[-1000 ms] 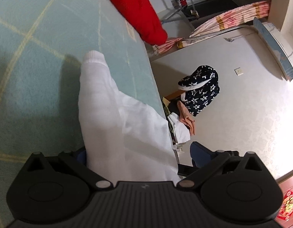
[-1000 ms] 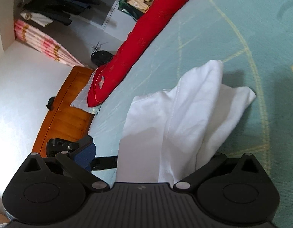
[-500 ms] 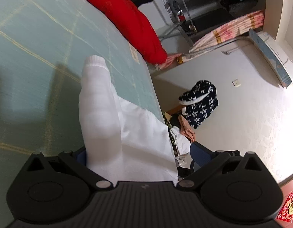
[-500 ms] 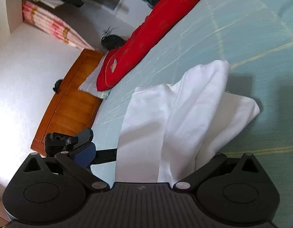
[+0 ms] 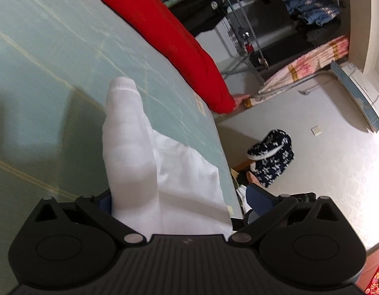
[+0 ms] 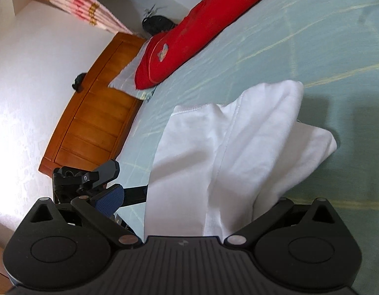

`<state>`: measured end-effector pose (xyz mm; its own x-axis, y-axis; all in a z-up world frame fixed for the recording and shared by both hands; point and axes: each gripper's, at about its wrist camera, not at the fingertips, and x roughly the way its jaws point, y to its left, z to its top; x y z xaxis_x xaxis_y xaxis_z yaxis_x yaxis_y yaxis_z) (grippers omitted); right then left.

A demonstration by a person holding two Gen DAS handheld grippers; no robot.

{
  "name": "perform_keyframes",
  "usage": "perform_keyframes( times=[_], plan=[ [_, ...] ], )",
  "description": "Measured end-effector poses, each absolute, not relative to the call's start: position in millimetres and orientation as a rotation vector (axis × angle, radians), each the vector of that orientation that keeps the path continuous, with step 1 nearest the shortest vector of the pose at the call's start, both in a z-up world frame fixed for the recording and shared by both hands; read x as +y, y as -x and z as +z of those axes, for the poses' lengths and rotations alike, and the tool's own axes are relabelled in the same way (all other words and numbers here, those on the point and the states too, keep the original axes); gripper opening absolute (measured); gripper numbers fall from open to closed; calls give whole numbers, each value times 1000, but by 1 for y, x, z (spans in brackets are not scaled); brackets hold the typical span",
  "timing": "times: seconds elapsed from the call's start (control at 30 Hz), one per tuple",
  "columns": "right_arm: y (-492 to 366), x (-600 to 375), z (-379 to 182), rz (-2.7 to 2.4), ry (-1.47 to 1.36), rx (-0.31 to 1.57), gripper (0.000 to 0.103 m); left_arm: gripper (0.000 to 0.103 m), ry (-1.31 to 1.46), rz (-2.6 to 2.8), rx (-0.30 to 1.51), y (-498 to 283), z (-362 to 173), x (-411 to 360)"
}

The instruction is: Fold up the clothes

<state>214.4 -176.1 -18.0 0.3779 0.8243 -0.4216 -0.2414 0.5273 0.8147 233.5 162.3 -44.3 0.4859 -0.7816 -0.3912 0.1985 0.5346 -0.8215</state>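
We are lifting the white garment [image 5: 165, 172] off the bed [image 5: 54, 61], toward the red pillow [image 5: 165, 24]; the left hand-held gripper [image 5: 174, 211] and right hand-held gripper [image 6: 189, 221] are each pinching an edge; next, laying it over evenly.

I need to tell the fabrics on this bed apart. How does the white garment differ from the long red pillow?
The white garment is limp and creased, draped up into both grippers; the long red pillow is plump and lies along the bed's far edge. The garment is white with a ribbed cuff; the pillow is red. Both lie on the pale green bedsheet.
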Motion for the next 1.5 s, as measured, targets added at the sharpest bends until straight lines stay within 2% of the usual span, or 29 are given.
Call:
perform_keyframes(
  times=[0.3, 0.73, 0.97, 1.17, 1.27, 1.4, 1.5],
  plan=[
    [-251, -64, -17, 847, -719, 973, 103, 101, 752, -540, 819, -235, -23, 255],
    [-293, 87, -28, 960, -665, 996, 103, 101, 778, -295, 774, -256, -21, 366],
    [-299, 127, -34, 972, -567, 971, 103, 101, 784, -217, 739, -277, -20, 404],
    [-303, 160, -40, 980, -480, 951, 103, 101, 805, -138, 808, -294, -58, 413],
    [-298, 153, -48, 964, -379, 962, 103, 101, 715, -41, 837, -289, -68, 416],
    [-298, 115, -46, 860, -296, 934, 103, 101, 636, 8, 794, -268, -54, 424],
    [-297, 95, -28, 796, -251, 822, 103, 101, 571, -29, 742, -258, -33, 412]
  ],
)
